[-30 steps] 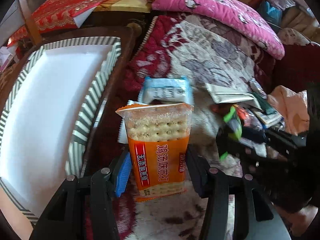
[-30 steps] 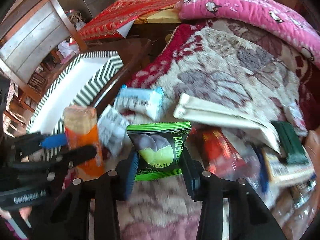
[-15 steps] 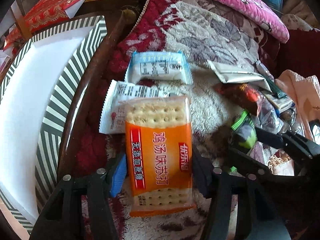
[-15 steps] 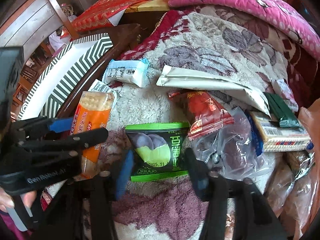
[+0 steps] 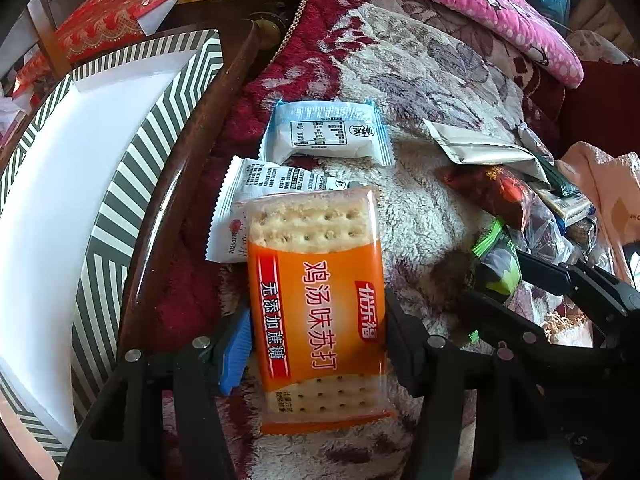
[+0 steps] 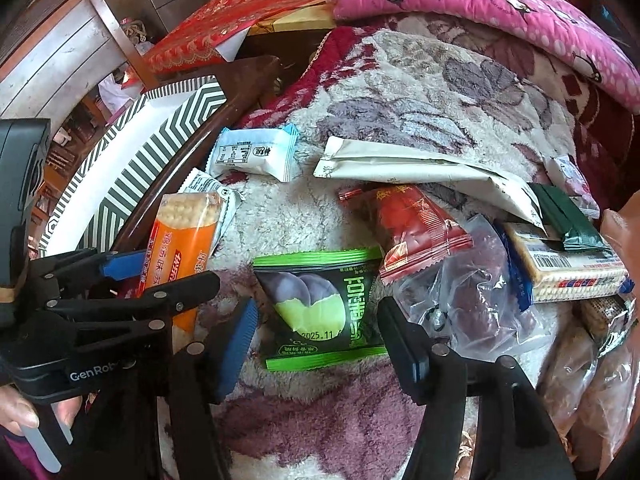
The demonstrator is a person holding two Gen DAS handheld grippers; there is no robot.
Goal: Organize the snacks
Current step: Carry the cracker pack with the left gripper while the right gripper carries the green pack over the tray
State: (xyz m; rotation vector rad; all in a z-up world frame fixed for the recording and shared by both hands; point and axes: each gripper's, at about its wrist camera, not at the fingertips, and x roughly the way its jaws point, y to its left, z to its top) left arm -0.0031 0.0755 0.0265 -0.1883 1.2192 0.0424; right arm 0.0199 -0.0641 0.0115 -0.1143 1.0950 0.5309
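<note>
With both pairs of jaws just opened, the left gripper (image 5: 316, 344) straddles the orange cracker pack (image 5: 316, 304) and the right gripper (image 6: 320, 344) the green snack packet (image 6: 320, 312), both lying released on the blanket (image 6: 400, 92), so each should lift straight clear without snagging a wrapper.

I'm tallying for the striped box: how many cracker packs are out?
2: the orange cracker pack by the wooden rail, and a barcoded cracker pack under the dark green packet. Others may be hidden.
</note>
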